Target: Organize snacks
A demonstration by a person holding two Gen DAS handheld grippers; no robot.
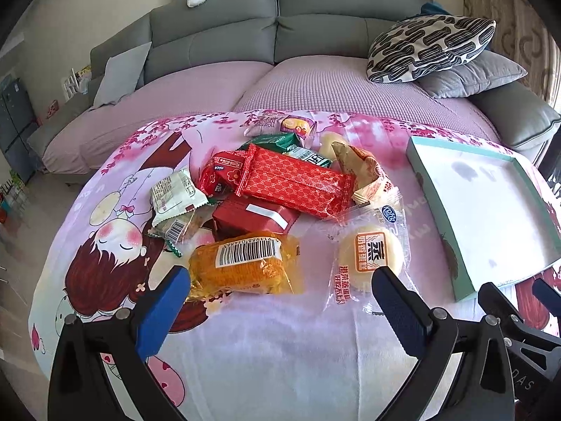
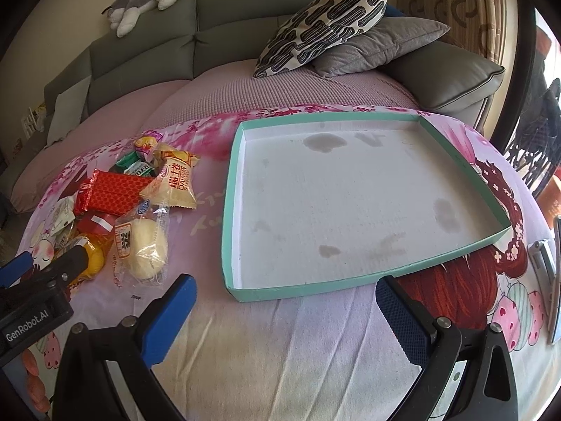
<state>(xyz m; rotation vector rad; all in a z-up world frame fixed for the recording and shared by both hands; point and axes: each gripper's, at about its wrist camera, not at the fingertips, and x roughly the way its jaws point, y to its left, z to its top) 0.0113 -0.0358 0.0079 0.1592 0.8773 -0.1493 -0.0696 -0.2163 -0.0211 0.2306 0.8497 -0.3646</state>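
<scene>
Both grippers hover with jaws spread wide, holding nothing. The left gripper [image 1: 280, 301] sits just near of the orange packet [image 1: 245, 263] with a barcode label, in the snack pile on the left. The right gripper [image 2: 285, 310] faces the teal tray [image 2: 245, 133], right of the pile. Left tool reads "GenRobot.AI".

"GenRobot.AI" marks the left tongs [image 2: 42, 263]; "DAIWAN" a beige snack packet [image 2: 177, 184].

Bare cloth [image 2: 263, 351] was left open before a shallow tray [image 2: 229, 210]; a heaped snack pile [image 1: 280, 189] was crowded just beside its left wall.
</scene>
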